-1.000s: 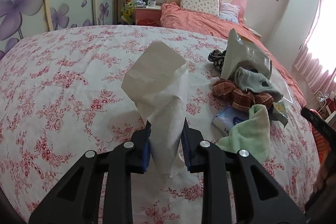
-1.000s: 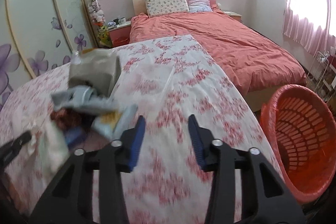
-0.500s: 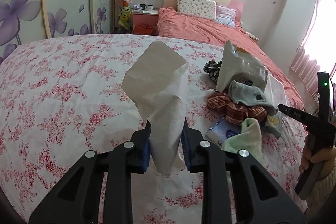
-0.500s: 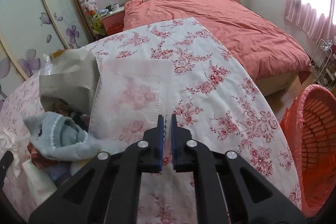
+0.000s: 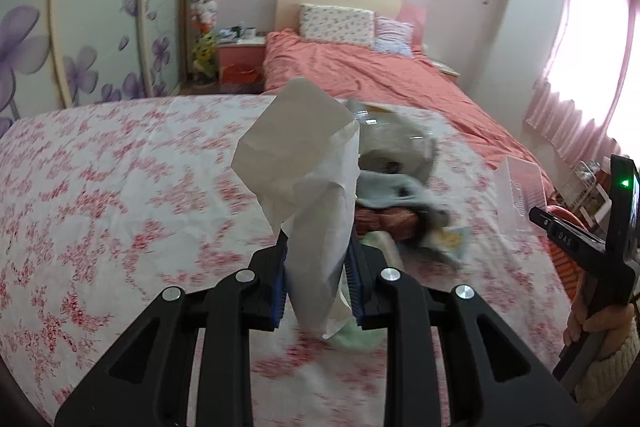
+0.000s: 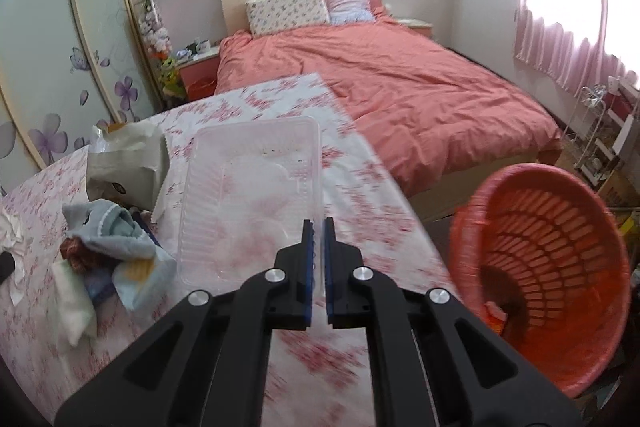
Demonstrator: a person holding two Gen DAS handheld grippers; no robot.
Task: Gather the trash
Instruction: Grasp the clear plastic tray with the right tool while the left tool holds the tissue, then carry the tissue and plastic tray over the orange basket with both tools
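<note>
A crumpled white tissue (image 5: 308,195) is being held upright between the blue pads of the left gripper (image 5: 318,285), its fingers closed narrowly on the lower part of the paper while the upper part is fanning out above them. A clear plastic tray (image 6: 250,195) is being pinched by its near right corner in the right gripper (image 6: 317,267), whose fingers are drawn almost together on the thin rim; the tray is being held lifted over the floral bedspread (image 6: 360,195), near its right edge. In the left wrist view the same tray (image 5: 520,195) is being seen at the tip of the right gripper (image 5: 538,217). A heap of cloths (image 6: 108,239) and a beige bag (image 6: 128,163) are lying on the bedspread just left of the tray. An orange laundry basket (image 6: 560,239) is standing tilted on the floor beside the bedspread's right edge, something small lying inside it.
</note>
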